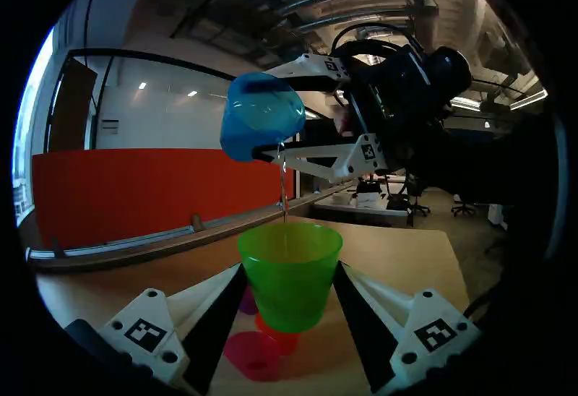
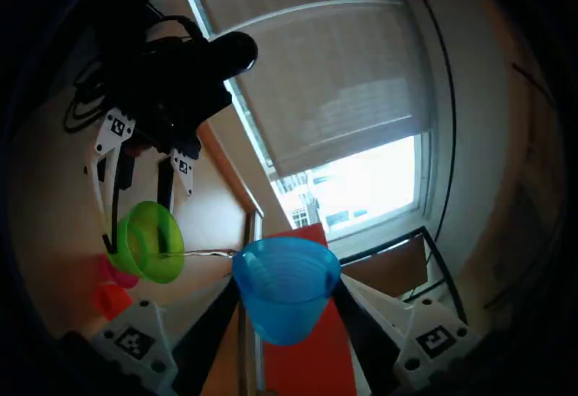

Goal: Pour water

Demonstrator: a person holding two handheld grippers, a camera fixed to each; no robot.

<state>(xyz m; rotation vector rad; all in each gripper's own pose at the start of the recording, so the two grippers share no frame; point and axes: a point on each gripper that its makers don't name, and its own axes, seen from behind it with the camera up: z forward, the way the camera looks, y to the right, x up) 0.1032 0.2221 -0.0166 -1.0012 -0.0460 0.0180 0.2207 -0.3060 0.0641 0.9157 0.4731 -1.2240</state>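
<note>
Blue translucent plastic cup [image 1: 260, 118] lies tipped in my right gripper [image 2: 287, 291], both fingers pinching its wall, so that its lip hangs over the green translucent plastic cup [image 1: 290, 273]. My left gripper [image 1: 289, 269] clamps that green cup upright, well in from the far edge of the wooden surface [image 1: 404, 251], to catch the thin stream of water [image 1: 283, 194] falling into its mouth. I judge the pour to be under way. I count two held cups, one per gripper. Beneath them on the surface stand a pink plastic cup [image 1: 253, 355] and a red plastic cup [image 1: 282, 339]. What may be a purplish cup [image 1: 248, 300] peeks out behind, though I cannot be sure.
</note>
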